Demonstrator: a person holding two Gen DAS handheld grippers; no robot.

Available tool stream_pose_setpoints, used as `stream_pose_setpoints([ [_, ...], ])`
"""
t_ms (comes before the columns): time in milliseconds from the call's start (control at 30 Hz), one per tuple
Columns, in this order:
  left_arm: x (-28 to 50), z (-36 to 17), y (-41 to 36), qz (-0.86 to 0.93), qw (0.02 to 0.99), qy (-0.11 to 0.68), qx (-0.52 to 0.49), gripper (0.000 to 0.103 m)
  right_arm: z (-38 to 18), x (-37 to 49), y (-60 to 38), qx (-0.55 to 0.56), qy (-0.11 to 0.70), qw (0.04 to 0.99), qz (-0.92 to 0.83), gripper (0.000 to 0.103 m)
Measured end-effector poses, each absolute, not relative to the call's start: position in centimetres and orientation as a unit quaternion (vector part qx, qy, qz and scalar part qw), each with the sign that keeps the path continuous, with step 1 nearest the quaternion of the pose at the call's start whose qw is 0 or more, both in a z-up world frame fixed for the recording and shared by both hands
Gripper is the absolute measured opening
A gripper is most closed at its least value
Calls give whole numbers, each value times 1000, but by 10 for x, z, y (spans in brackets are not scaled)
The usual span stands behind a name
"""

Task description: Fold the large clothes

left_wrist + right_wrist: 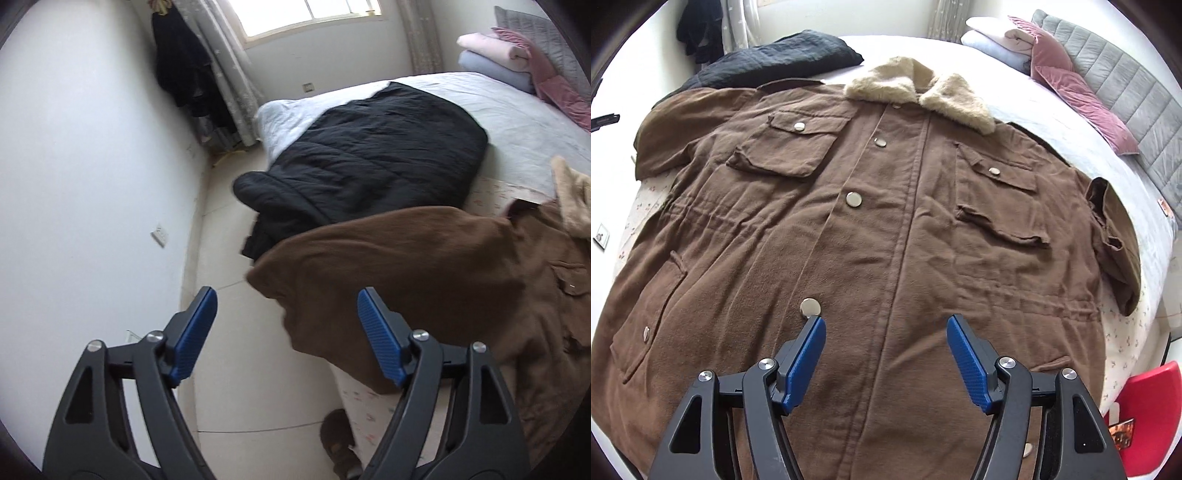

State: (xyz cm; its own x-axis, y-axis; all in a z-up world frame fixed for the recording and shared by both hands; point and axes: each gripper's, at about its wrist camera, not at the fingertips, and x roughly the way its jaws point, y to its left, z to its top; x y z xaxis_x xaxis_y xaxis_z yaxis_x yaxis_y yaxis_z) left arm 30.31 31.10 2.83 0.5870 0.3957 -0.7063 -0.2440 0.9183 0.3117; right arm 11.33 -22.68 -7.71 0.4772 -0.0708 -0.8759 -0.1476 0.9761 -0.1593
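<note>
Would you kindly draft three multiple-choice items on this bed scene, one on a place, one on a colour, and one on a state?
1. Where does the black quilted garment lie relative to the brown coat?
A. Beyond the coat's left sleeve, at the bed's far corner
B. On top of the coat's chest
C. On the floor

2. What colour is the coat's fur collar?
A. Black
B. Beige
C. Red

3. In what state is the coat's front?
A. Lying wide open
C. Folded in half
B. Closed along the placket, spread flat

Answers:
1 A, the black garment sits past the sleeve towards the window corner.
2 B, the fluffy collar is pale beige against the brown cloth.
3 B, the metal snaps run down a shut placket, with both chest pockets showing.
</note>
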Motion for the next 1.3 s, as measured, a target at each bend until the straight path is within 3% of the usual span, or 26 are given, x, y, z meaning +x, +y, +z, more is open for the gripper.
stream_pose_setpoints([
  [433, 239, -13, 102, -112, 869, 478, 71, 86, -56, 141, -339, -114, 474, 864, -122, 73],
  [867, 226, -108, 15, -187, 835, 517, 20, 86, -86, 218, -474, -95, 444, 865, -213, 72],
  [967, 222, -119, 11, -178, 842, 508, 34, 86, -85, 216, -495, -60, 445, 873, -189, 59],
  [1067, 218, -122, 14, -183, 850, 493, 38, 86, -78, 206, -510, -5, 448, 884, -133, 25],
  [1100, 216, -122, 16, -185, 851, 490, 37, 86, -75, 202, -515, 11, 451, 884, -120, 20],
  [1167, 216, -124, 17, -186, 852, 488, 34, 86, -63, 194, -526, 22, 449, 886, -114, 10],
  [1300, 214, -124, 18, -183, 855, 485, 34, 86, -28, 177, -548, 1, 428, 890, -157, 9],
])
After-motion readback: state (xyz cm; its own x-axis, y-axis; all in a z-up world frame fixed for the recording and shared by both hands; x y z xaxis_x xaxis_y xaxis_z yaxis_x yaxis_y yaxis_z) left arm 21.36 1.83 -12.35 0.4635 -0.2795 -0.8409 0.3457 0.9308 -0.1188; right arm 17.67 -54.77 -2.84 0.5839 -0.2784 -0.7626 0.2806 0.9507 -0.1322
